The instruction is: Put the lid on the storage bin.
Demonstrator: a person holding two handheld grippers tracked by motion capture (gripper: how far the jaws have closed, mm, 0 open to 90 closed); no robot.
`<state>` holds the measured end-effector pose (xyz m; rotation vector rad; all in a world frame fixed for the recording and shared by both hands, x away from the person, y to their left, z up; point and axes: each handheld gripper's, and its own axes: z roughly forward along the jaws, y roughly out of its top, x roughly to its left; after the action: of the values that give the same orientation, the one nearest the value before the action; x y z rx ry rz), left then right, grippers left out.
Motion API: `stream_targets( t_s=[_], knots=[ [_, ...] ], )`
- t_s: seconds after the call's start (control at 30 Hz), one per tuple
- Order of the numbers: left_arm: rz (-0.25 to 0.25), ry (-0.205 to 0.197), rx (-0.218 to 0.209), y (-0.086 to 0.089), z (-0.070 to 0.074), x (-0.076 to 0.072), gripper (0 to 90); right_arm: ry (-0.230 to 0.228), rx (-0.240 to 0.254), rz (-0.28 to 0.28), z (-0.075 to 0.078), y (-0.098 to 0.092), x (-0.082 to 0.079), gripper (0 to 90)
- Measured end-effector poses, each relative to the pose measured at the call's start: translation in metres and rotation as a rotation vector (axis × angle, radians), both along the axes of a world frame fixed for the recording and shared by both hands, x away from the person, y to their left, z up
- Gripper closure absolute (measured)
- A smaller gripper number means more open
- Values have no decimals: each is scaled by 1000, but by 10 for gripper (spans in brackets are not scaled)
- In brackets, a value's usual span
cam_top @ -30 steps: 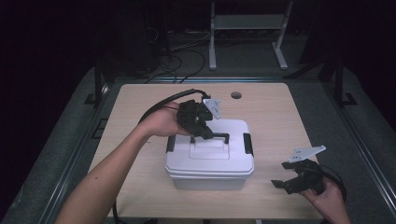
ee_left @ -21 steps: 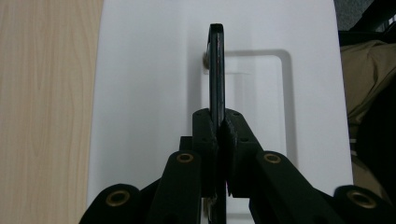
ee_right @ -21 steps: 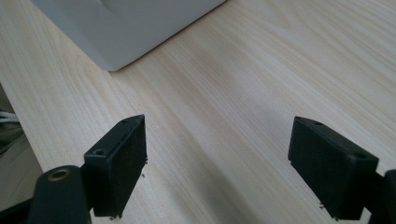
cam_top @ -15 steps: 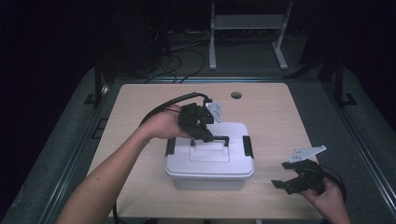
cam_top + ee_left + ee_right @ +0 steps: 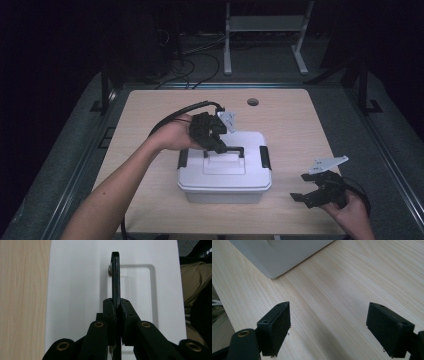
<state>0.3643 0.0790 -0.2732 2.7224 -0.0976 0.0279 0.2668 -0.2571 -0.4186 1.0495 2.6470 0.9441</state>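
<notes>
handle (image 5: 115,277): black carry handle on the box lid, raised upright over the recess in the lid, seen edge-on in left gripper view
box (image 5: 225,172): white plastic storage box, lid on, black latches at both short ends, sits about mid-table, a bit toward the person's side
left gripper (image 5: 216,142): over the far left part of the lid, jaws clamped tight on the handle, pads pressing both its sides
left hand (image 5: 172,135): wraps the gripper body, forearm comes in from bottom left
right gripper (image 5: 307,196): low over bare wood near the table's front right corner, well apart from the box, jaws wide apart, nothing between them
right gripper view: box corner (image 5: 272,267) at top left, wood grain between the pads
table (image 5: 150,107): light wood top, round cable hole (image 5: 253,102) near far edge
</notes>
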Motion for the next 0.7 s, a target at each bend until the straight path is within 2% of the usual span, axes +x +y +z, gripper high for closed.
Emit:
stream_targets(
  t_s=[0.17,0.23,0.43,0.7],
  knots=[
    [-5,2,-1,0,0,0,829,4,-3,0,-1,0,0,189],
    [10,5,-16,1,2,-1,753,3,-4,1,-1,0,1,189],
    [9,25,-40,5,5,-5,573,9,-6,-1,-2,1,1,187],
    [-1,18,-40,7,4,-7,573,11,-11,-1,-3,2,2,187]
  ],
)
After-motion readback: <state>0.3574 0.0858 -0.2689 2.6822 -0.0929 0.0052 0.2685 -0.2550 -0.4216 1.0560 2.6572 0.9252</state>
